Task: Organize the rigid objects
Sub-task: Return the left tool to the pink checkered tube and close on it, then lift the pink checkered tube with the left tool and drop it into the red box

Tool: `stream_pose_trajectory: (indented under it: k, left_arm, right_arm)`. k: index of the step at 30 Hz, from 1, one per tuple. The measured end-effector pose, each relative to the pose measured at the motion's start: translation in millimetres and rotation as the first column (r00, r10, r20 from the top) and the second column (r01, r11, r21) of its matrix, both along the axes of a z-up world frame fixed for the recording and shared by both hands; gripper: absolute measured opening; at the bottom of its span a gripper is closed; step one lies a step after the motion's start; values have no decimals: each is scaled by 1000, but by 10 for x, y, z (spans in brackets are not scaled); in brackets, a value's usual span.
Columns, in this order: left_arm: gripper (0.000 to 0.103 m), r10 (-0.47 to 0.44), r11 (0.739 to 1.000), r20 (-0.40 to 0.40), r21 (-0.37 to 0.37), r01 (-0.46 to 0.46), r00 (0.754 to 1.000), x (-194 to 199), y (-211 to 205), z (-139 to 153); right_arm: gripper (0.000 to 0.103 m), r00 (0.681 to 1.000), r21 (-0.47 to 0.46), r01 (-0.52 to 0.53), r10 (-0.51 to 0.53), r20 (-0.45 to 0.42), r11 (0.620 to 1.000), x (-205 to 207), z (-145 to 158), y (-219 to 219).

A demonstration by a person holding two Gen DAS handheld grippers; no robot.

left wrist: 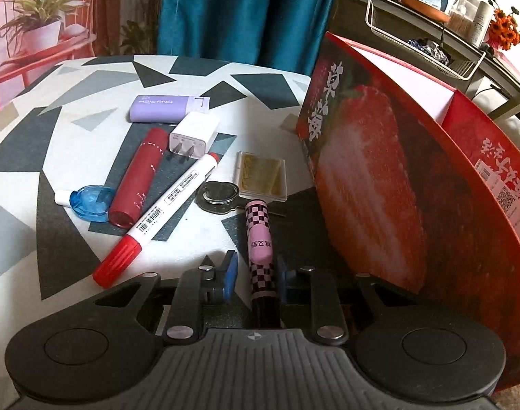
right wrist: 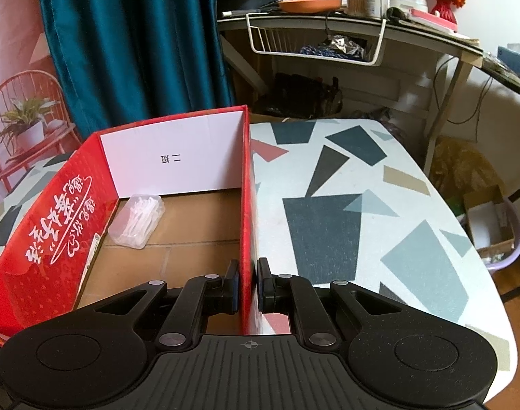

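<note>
A pink-and-black checkered tube point(left wrist: 258, 235) lies on the patterned table point(left wrist: 72, 143) between the fingers of my left gripper point(left wrist: 256, 268). The right pad touches it, while a gap shows at the left pad, so the jaws stand open around it. Beyond it lie a red-capped white marker point(left wrist: 161, 218), a dark red tube point(left wrist: 140, 177), a white charger plug point(left wrist: 193, 133), a purple case point(left wrist: 167, 107), a blue correction tape point(left wrist: 89, 203), a dark ring holder point(left wrist: 217, 196) and a clear case with a gold card point(left wrist: 261, 176). My right gripper point(right wrist: 248, 283) is shut on the right wall of the red strawberry box point(right wrist: 248, 205).
The red box point(left wrist: 379, 177) stands just right of the checkered tube. Inside it lies a clear plastic box of white picks point(right wrist: 137, 220). Behind the table hang a teal curtain point(right wrist: 123, 44) and a cluttered desk with a white wire basket point(right wrist: 314, 41).
</note>
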State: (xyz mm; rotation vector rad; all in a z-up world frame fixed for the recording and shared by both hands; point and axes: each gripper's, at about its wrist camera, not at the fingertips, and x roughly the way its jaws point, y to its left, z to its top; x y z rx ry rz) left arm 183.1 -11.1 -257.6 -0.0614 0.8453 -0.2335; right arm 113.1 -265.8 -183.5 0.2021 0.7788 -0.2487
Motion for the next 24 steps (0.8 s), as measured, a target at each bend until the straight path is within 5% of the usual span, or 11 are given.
stream_pose_trajectory:
  k: [24]
  left_arm:
    - [18,-25,1000,2,15,25,1000,33,77,-2]
  right_arm:
    - [10,1000,24,15,-15,3,1000,-48,-10,3]
